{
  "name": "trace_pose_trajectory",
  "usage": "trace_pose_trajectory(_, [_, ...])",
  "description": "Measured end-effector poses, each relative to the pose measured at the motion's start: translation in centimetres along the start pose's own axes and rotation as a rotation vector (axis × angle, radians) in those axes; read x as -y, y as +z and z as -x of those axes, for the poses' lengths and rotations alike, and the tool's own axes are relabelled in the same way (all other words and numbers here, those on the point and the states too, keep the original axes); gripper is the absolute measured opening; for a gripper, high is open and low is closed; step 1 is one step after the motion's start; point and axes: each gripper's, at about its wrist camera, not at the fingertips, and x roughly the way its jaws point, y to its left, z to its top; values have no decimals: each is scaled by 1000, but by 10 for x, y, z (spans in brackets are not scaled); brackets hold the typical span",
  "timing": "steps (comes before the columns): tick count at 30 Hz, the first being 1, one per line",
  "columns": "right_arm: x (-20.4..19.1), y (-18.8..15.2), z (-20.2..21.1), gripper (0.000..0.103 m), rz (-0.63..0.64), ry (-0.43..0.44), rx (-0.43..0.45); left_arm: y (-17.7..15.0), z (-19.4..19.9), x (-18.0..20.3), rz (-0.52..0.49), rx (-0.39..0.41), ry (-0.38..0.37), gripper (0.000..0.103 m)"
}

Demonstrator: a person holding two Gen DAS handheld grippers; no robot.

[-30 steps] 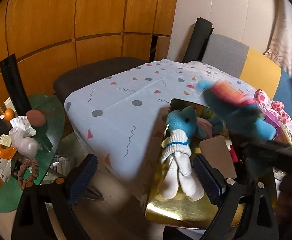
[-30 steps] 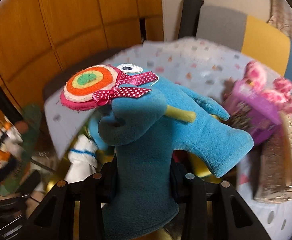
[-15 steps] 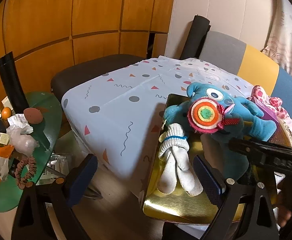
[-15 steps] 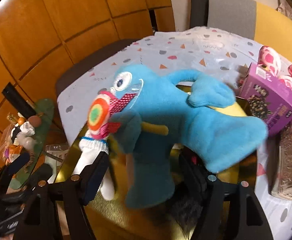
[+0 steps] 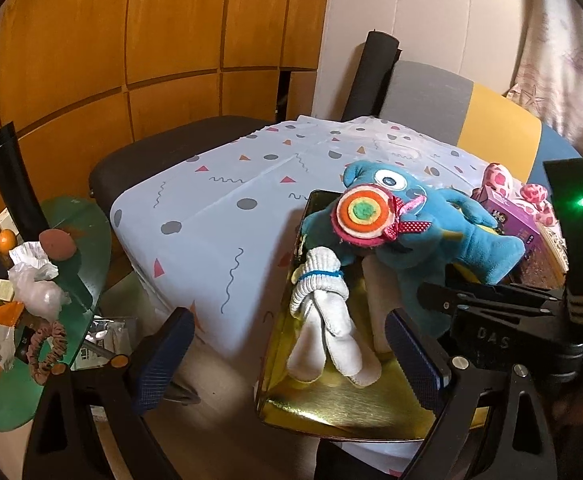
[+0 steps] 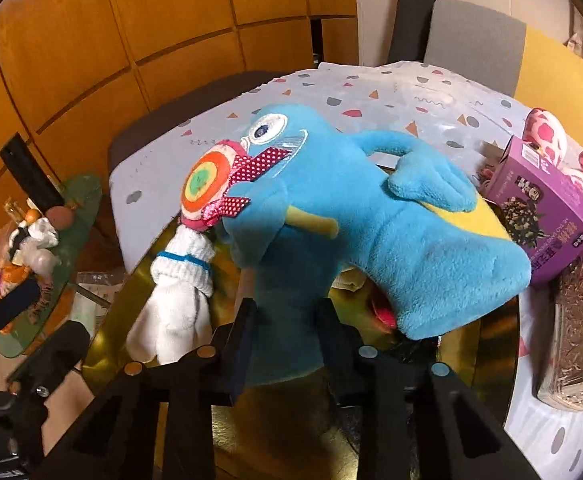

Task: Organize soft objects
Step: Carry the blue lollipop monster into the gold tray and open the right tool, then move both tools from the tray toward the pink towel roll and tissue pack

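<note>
A blue plush monster (image 6: 331,208) with a felt lollipop (image 6: 201,184) stands upright in the gold box (image 6: 291,440), over the other toys there. My right gripper (image 6: 285,320) holds its lower leg: the jaws are closing and the pads press on the plush. A white sock bundle (image 5: 323,320) with a blue band lies in the box beside it. My left gripper (image 5: 291,356) hangs open in front of the box (image 5: 331,404), nothing between its fingers. In the left wrist view the blue plush (image 5: 431,232) leans over the sock bundle.
A purple carton (image 6: 543,208), a pink-spotted plush (image 6: 547,132) and a glittery tray (image 6: 579,340) lie right of the box. The patterned tablecloth (image 5: 219,208) stretches behind. A green side table (image 5: 79,248) with clutter stands at the left, a dark chair (image 5: 151,160) behind it.
The blue plush came down from the air into the gold box and turned upright. The right jaws widened, then closed again on its leg. The left gripper stayed put.
</note>
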Motion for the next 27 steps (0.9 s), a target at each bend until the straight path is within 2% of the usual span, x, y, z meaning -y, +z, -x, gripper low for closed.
trace_pose_trajectory(5, [11,-8,18,44,-40,15,34,-1,1,2,-8,0,0,96])
trace_pose_trajectory(15, [38,-36,76,46,-67,-75,159,-4,8,18,-48,7,-33,97])
trace_pose_trajectory(23, [84,-59,122,46,-136,-174,238,-10,13,45,-113,-1,-90,97])
trace_pose_trajectory(27, [118,-73,144,46,-187,-254,262,-11,18,61,-159,7,-112,97])
